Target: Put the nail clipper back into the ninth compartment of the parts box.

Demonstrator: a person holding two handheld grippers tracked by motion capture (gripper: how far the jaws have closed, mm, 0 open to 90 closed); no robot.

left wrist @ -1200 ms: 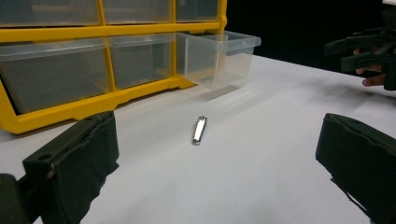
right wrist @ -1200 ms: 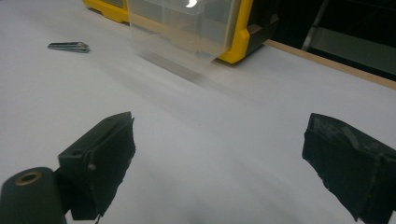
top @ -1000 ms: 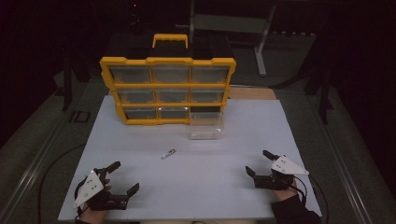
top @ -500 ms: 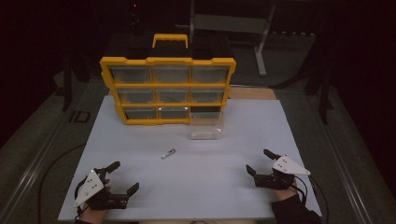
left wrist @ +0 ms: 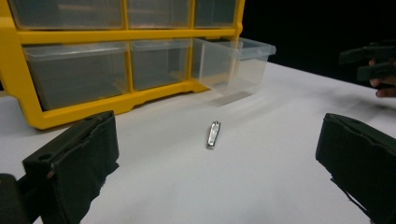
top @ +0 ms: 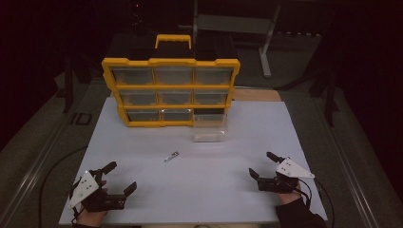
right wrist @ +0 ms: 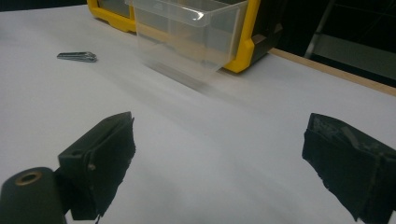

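A small metal nail clipper [top: 171, 156] lies flat on the white table [top: 199, 190], near its middle; it appears again as the clipper [left wrist: 213, 134] and the clipper [right wrist: 77, 56]. Behind it stands a yellow drawer cabinet [top: 171, 90] with clear drawers. One clear drawer [top: 210, 127] is out of the cabinet and rests on the table at its lower right, also seen as the drawer [left wrist: 236, 62] and the drawer [right wrist: 189, 28]. My left gripper [top: 119, 176] is open at the near left. My right gripper [top: 260, 165] is open at the near right. Both hold nothing.
A wooden strip [top: 256, 94] runs along the table's far right edge. Dark floor and a metal stand [top: 266, 42] lie beyond the table. The other gripper [left wrist: 373, 63] shows far off in the left gripper view.
Both grippers have shifted very slightly near the front edge; the clipper, the drawer and the cabinet have not moved.
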